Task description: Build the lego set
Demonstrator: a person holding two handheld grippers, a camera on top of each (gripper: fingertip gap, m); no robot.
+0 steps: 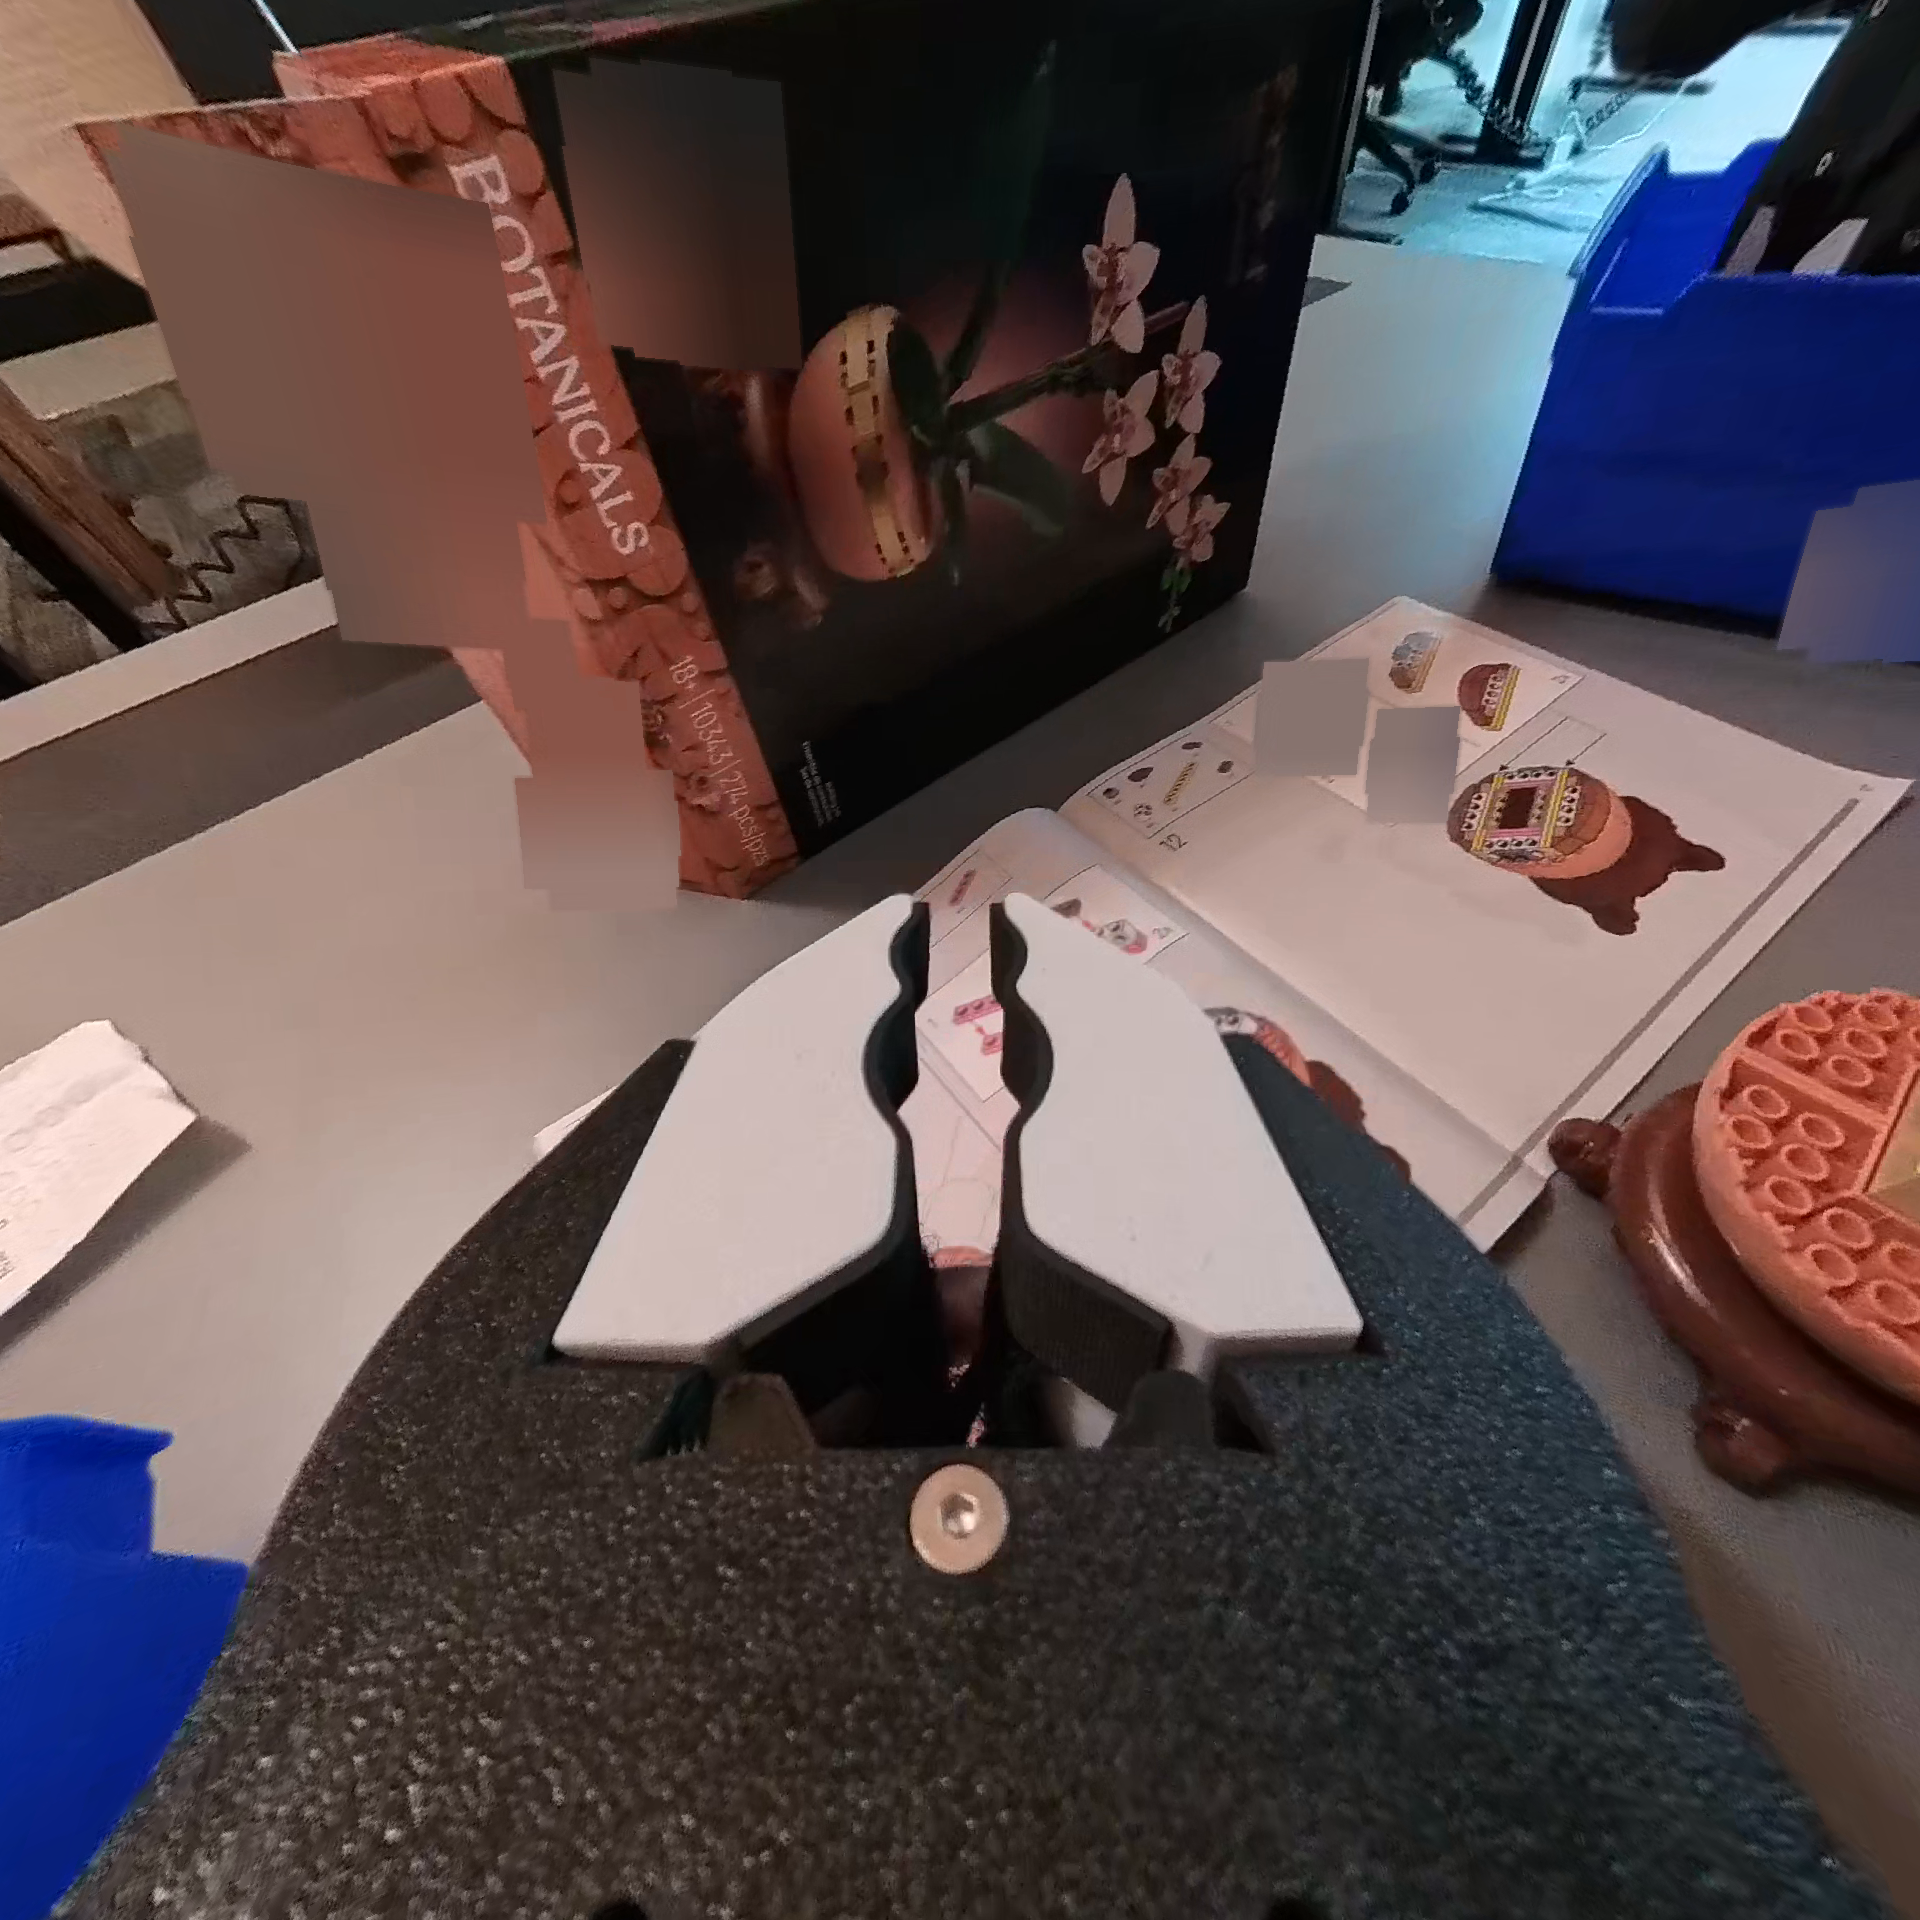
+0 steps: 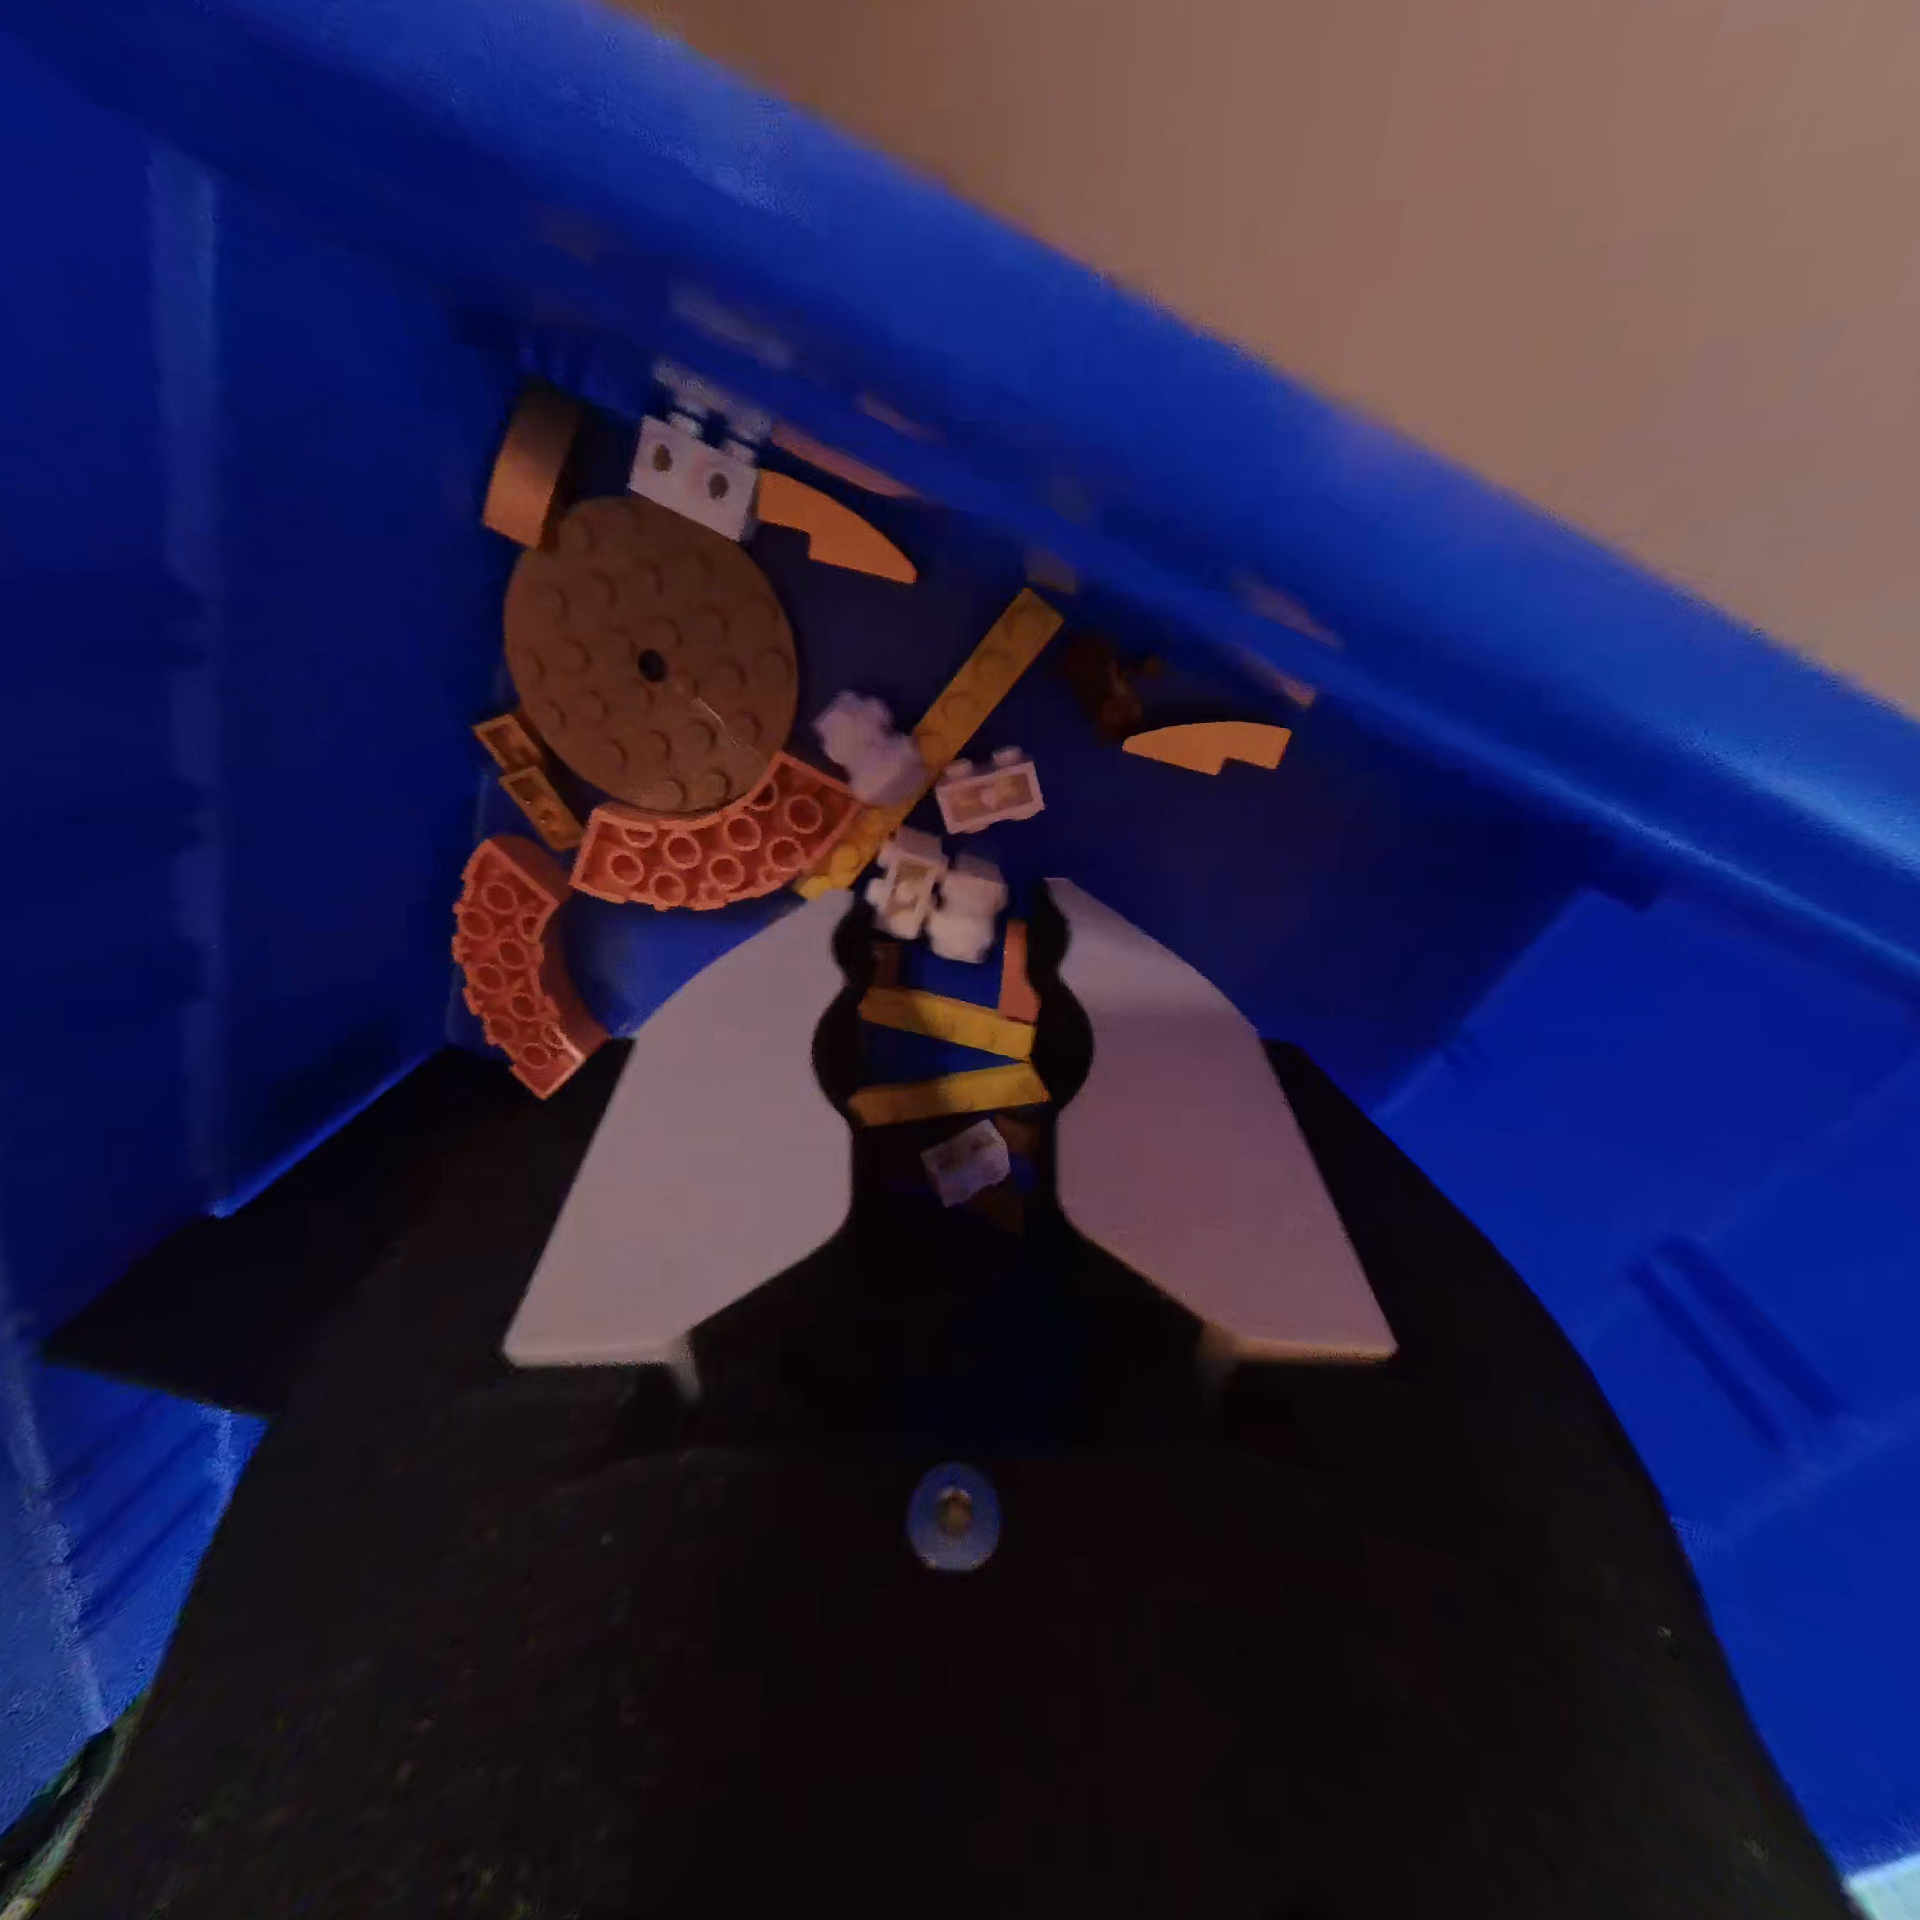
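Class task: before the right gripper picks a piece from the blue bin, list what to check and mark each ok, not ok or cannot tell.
1. Right gripper inside blue bin: ok.
2. Its fingers apart, empty: ok.
3. Yellow strips lie between fingers: ok.
4. Which piece the instruction booklet wants: cannot tell.
5. Left gripper empty: ok.
6. Partly built base on the table: ok.

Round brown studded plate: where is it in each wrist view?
Left wrist view: not in it; the nearest look-alike is the partly built brown base at right.
Right wrist view: round brown plate upper left of centre, inside the blue bin, beyond the right claw.
Shared landmark: none certain; blue bins show in both.
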